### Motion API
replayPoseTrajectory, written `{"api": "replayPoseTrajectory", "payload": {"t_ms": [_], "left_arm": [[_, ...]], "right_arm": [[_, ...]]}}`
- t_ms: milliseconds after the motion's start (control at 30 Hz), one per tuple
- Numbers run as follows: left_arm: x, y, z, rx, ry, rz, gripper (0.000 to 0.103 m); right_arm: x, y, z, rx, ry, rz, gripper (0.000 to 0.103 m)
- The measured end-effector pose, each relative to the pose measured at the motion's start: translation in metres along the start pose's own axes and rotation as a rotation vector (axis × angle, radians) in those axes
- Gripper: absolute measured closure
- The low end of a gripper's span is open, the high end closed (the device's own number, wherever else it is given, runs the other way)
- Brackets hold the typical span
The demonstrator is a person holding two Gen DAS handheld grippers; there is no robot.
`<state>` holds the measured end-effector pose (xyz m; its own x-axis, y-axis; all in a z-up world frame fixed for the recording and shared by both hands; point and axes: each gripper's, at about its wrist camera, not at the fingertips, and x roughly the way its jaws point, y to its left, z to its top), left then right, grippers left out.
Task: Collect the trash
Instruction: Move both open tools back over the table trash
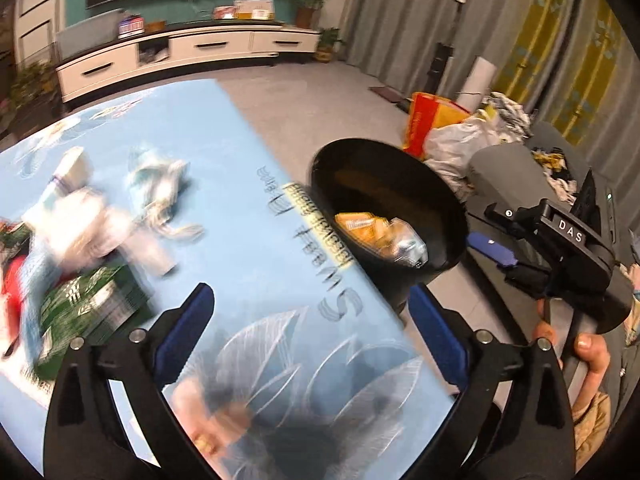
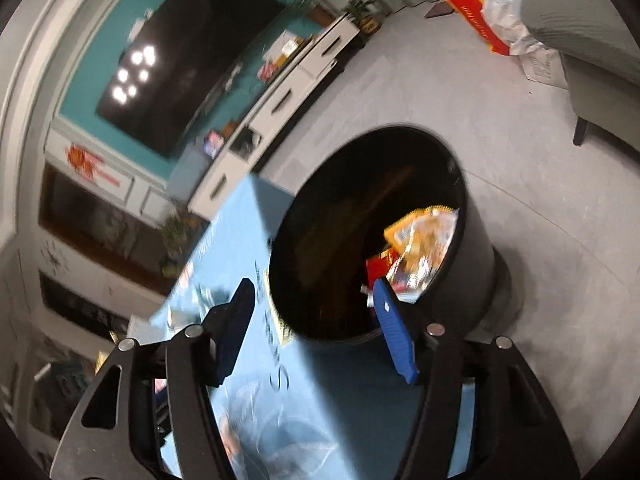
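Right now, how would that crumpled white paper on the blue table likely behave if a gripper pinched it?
The crumpled white paper looks light and soft, so it would probably squash between the pads. Being loosely bunched, it may unfold or trail. It is blurred, so this is uncertain.

black bin [image 2: 472, 272] by table edge, upright | yellow wrappers [image 2: 424, 236] inside | blurred litter [image 1: 156, 184] on tabletop

Pale blue printed table cover [image 1: 248, 184], strewn at its far left with blurred litter: crumpled white wrappers [image 1: 80, 220], a green packet [image 1: 92, 300], something red [image 1: 12, 284]. Alongside, on grey floor [image 2: 540, 200], black bin [image 2: 476, 264] holding yellow wrappers [image 2: 424, 236].
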<state>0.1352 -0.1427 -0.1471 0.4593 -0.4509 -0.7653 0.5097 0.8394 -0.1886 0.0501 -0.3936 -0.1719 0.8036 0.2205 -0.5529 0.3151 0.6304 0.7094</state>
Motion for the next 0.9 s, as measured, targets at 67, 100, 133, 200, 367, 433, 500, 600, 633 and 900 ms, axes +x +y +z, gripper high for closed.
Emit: {"api": "replayPoseTrajectory", "payload": {"t_ms": [67, 100, 133, 200, 367, 433, 500, 600, 633, 900], "left_arm": [[-0.012, 0.011, -0.011, -0.018, 0.004, 0.039, 0.005], [-0.018, 0.017, -0.015, -0.032, 0.004, 0.055, 0.005], [-0.024, 0.023, -0.02, -0.047, 0.004, 0.067, 0.005], [-0.04, 0.038, -0.03, -0.088, -0.005, 0.081, 0.005], [-0.078, 0.075, -0.056, -0.179, -0.044, 0.135, 0.003], [-0.09, 0.09, -0.067, -0.218, -0.053, 0.165, 0.003], [-0.102, 0.11, -0.08, -0.269, -0.06, 0.207, 0.003], [-0.118, 0.143, -0.1, -0.359, -0.063, 0.261, 0.003], [-0.123, 0.153, -0.107, -0.387, -0.064, 0.275, 0.003], [-0.149, 0.215, -0.143, -0.571, -0.092, 0.331, 0.003]], "right_arm": [[0.001, 0.013, -0.01, -0.047, 0.024, -0.024, 0.039], [0.002, 0.019, -0.013, -0.067, 0.031, -0.03, 0.038], [0.003, 0.025, -0.018, -0.09, 0.039, -0.035, 0.038], [0.004, 0.042, -0.027, -0.155, 0.056, -0.051, 0.038], [0.007, 0.084, -0.052, -0.319, 0.089, -0.063, 0.036], [0.009, 0.103, -0.064, -0.404, 0.102, -0.068, 0.036], [0.011, 0.116, -0.074, -0.475, 0.118, -0.072, 0.036], [0.017, 0.136, -0.091, -0.57, 0.147, -0.07, 0.035], [0.019, 0.14, -0.096, -0.593, 0.158, -0.068, 0.035], [0.042, 0.171, -0.132, -0.71, 0.242, -0.051, 0.035]]}}
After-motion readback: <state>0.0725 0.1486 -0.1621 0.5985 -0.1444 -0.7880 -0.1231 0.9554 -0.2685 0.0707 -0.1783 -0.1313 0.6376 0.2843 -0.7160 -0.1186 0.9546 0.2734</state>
